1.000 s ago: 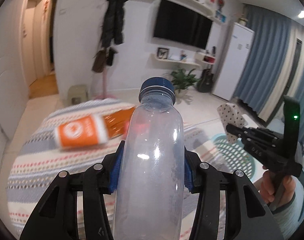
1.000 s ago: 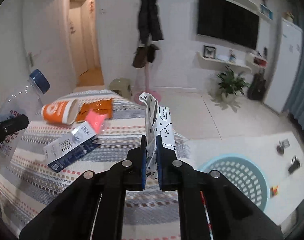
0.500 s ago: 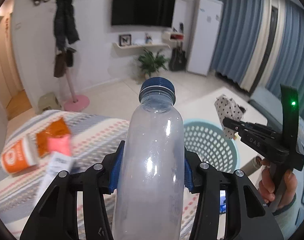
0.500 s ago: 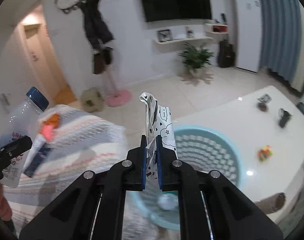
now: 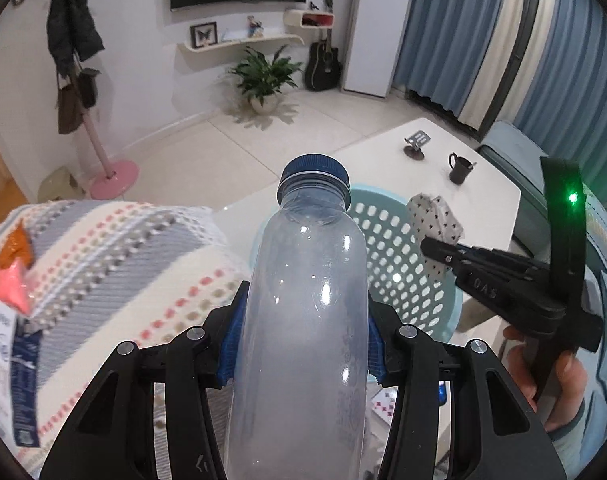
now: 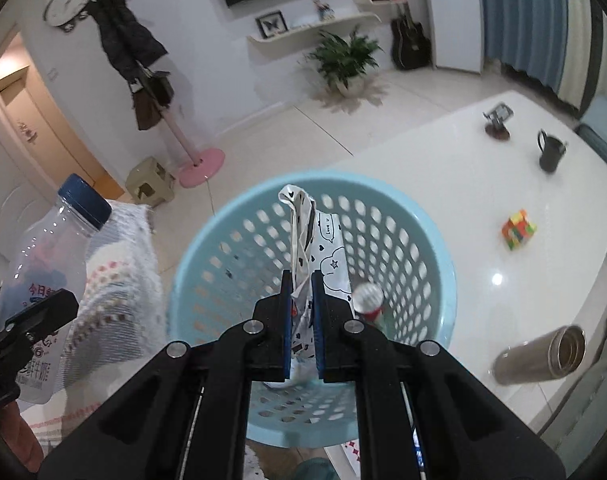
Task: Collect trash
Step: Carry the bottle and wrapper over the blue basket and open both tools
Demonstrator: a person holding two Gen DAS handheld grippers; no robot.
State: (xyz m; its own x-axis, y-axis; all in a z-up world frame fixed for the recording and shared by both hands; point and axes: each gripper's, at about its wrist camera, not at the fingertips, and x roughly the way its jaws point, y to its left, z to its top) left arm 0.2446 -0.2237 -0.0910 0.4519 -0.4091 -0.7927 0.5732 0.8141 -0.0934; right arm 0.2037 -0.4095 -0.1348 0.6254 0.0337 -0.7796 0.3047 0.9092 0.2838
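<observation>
My left gripper is shut on a clear plastic bottle with a blue cap, held upright between its blue pads. That bottle shows at the left of the right wrist view. My right gripper is shut on a crumpled white wrapper with black drawings, right over the mouth of the light-blue perforated basket. From the left wrist view the wrapper hangs over the basket. A small can lies inside the basket.
A striped cloth surface at the left bears an orange packet, a pink piece and a blue-white carton. The white table holds a black mug, a cube toy and a metal flask.
Both grippers swung right and down, away from the striped cloth and towards the basket. The wrapper now hangs over the basket's mouth. Neither grip has changed.
</observation>
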